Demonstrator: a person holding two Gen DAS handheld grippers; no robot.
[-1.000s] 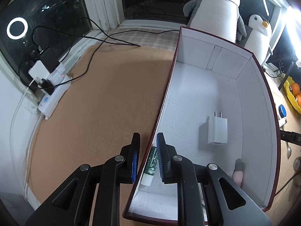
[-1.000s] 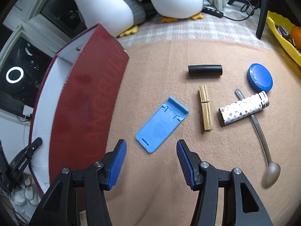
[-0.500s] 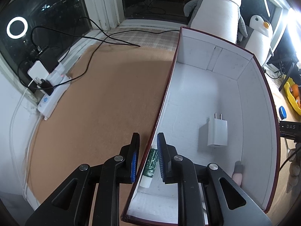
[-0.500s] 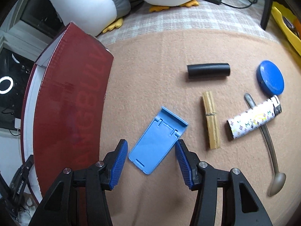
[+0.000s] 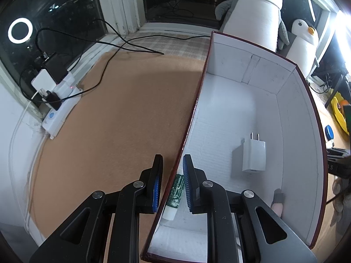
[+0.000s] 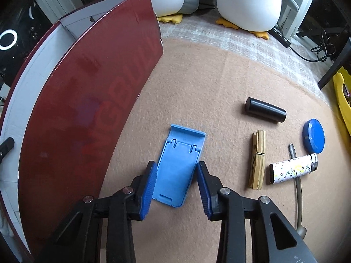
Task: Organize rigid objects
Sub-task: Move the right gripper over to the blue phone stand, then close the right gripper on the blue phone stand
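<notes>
A dark red box [image 5: 311,118] with a white inside stands on the tan carpet. My left gripper [image 5: 172,175] is shut on the box's left wall [image 5: 193,118], one finger on each side. Inside lie a white charger [image 5: 253,153], a green-and-white tube [image 5: 176,190] and a small item [image 5: 277,201] at the right wall. In the right wrist view a blue phone stand [image 6: 179,162] lies flat beside the box [image 6: 87,109]. My right gripper [image 6: 175,175] is closing on it, with both pads touching its long edges.
Right of the stand lie a wooden clothespin [image 6: 257,160], a black cylinder [image 6: 265,112], a patterned lighter [image 6: 292,168], a blue round lid [image 6: 313,135] and a spoon [image 6: 298,188]. Plush penguins [image 5: 256,11] stand behind the box. A power strip [image 5: 61,107] with cables sits at the far left.
My right gripper has moved forward over the blue phone stand, rolled into line with it and narrowed its jaws onto its edges. The left gripper and the box have stayed put.
</notes>
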